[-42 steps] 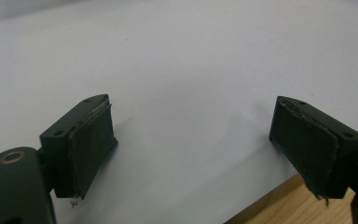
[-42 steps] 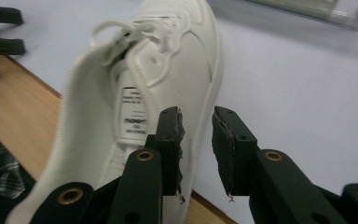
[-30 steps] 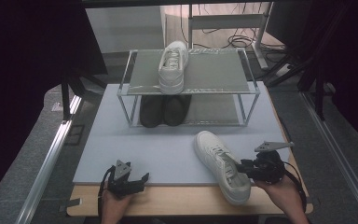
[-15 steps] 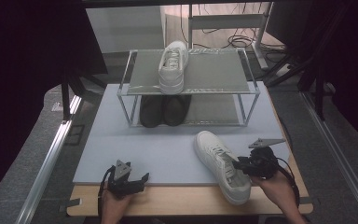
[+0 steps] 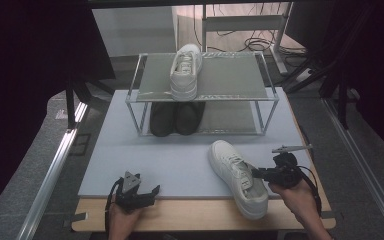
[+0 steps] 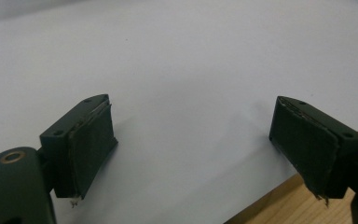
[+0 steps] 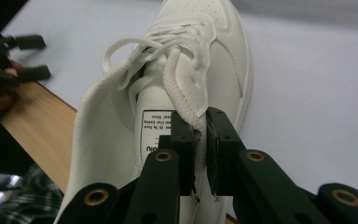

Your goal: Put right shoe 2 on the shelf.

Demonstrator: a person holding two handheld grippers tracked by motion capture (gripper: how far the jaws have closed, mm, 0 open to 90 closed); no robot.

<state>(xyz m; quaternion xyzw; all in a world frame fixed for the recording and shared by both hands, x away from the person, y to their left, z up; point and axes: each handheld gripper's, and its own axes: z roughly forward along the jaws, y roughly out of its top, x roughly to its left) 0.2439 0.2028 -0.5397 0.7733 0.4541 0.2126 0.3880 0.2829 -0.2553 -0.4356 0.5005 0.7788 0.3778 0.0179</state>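
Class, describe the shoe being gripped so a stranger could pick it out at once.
Find the metal shoe rack on the grey mat. In front of it, near the table's edge, lies a white sneaker. Unlike the shelved shoes, it lies on the mat, its collar pinched by the right gripper.

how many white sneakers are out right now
2. One white sneaker sits on the rack's top shelf; the other white sneaker lies on the mat, pinched at its collar by the right gripper.

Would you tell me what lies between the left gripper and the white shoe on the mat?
Nothing: in the high view, bare grey mat separates the left gripper from the white shoe.
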